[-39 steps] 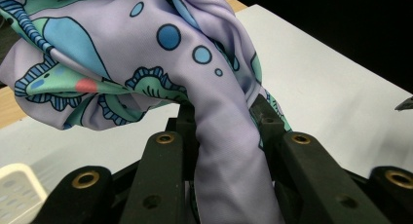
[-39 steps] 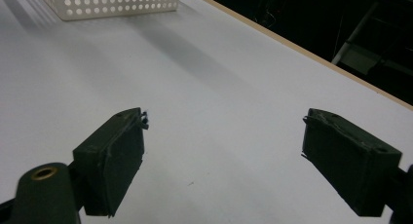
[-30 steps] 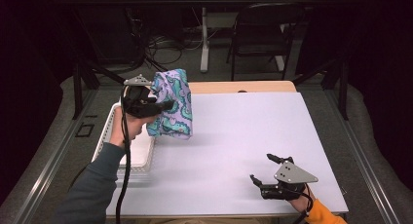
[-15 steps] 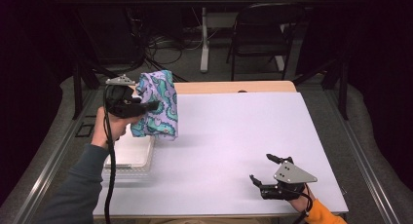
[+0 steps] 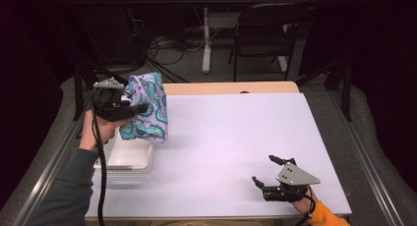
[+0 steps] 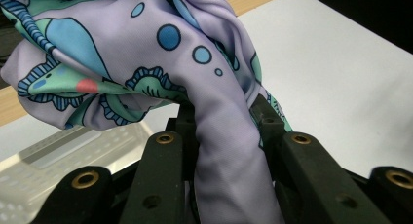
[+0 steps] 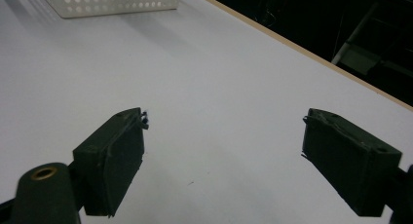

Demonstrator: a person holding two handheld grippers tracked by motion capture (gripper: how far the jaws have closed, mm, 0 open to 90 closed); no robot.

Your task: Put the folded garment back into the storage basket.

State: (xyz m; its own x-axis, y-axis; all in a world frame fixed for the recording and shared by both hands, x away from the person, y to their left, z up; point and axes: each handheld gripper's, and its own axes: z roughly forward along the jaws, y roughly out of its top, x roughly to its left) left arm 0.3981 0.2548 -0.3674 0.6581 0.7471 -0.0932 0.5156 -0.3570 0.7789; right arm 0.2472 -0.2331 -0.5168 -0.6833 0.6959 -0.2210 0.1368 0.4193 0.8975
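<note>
Right gripper [image 5: 268, 172] rests low at about five o'clock on the white table [image 5: 236, 137], its jaws spread wide with nothing between them; in the right gripper view [image 7: 224, 160] bare tabletop lies between the two pads. It has kept its place over the last second.

Farther off, at about nine o'clock, the left gripper [image 5: 140, 108] is clamped on a bunched fold of the patterned cloth [image 5: 147, 108]. In the left gripper view the purple fabric [image 6: 146, 63] is pinched between the black jaws and billows above them. The cloth hangs in the air, clear of the table, with its lower edge above the far end of the white basket [image 5: 129, 155], which sits at the table's left edge.

Compared with a second ago, the left hand and cloth have drifted toward nine o'clock, from over the table surface to over the basket. That suggests the carry is almost finished: lowering and letting go into the basket looks like what remains.
</note>
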